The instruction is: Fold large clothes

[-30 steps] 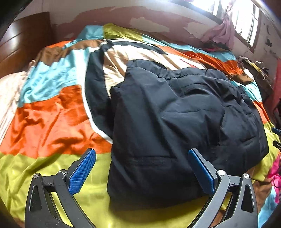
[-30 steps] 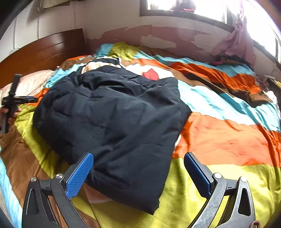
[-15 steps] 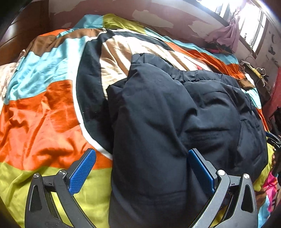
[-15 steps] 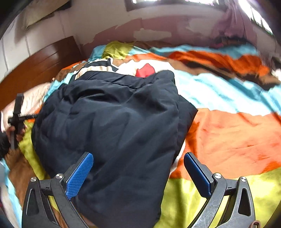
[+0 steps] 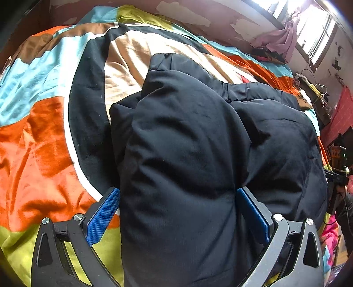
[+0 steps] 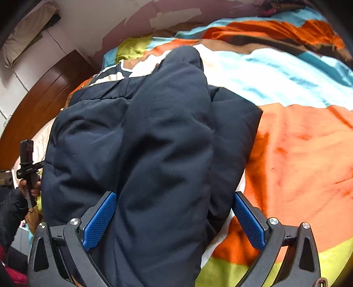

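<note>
A dark navy padded jacket (image 5: 198, 143) lies folded on a bed with a colourful striped cover (image 5: 39, 136). My left gripper (image 5: 176, 212) is open, its blue pads on either side of the jacket's near left edge, with the fabric bulging between them. My right gripper (image 6: 174, 212) is open too, straddling the jacket (image 6: 154, 143) at its near right edge. The bed cover also shows in the right wrist view (image 6: 297, 154). The left gripper's handle and hand (image 6: 28, 170) show at the left of the right wrist view.
A wooden headboard (image 6: 39, 106) stands behind the bed at the left. A wall with peeling paint (image 5: 198, 19) and a bright window (image 5: 317, 37) lie beyond. Pink cloth (image 5: 275, 42) hangs near the window. Clutter sits at the bed's right side (image 5: 317, 97).
Both grippers have moved forward and down onto the jacket's near edge, so its fabric now sits between the open pads. The jacket fills more of both views.
</note>
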`<state>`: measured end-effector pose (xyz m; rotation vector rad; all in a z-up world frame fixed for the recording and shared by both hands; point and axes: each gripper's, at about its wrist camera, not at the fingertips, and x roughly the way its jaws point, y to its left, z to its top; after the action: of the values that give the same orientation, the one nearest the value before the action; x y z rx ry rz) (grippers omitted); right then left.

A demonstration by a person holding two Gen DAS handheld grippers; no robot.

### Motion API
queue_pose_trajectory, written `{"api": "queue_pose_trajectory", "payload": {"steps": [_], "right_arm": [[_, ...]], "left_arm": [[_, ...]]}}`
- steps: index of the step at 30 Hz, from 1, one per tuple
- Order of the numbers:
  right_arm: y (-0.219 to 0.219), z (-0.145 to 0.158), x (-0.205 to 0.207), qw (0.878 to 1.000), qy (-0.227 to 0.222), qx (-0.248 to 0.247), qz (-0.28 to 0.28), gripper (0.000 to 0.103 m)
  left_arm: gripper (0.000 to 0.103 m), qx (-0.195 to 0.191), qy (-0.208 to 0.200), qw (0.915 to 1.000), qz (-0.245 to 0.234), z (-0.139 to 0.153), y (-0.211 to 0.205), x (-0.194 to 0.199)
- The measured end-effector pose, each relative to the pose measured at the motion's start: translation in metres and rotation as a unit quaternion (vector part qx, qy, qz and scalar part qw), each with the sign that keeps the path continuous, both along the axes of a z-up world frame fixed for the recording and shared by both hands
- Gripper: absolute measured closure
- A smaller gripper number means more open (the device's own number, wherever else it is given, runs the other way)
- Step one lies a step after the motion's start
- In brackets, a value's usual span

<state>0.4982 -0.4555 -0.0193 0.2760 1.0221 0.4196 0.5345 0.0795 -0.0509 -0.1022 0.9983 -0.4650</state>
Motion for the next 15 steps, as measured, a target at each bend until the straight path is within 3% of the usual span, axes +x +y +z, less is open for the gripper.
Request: {"api": "queue_pose_trajectory", "payload": {"steps": [8,15], "right_arm": [[-0.015,-0.018,0.003,0.997,0.023,0.067,0.004,0.0],[-0.023,-0.022,0.001,0.996,0.018,0.086,0.009,0.0]], "left_arm": [[0.001,-0.008,0.008,0.9998,-0.015,-0.008,-0.002,0.003],[0.001,-0.021,0.013,0.9995,-0.021,-0.013,-0.003,0.008]]}}
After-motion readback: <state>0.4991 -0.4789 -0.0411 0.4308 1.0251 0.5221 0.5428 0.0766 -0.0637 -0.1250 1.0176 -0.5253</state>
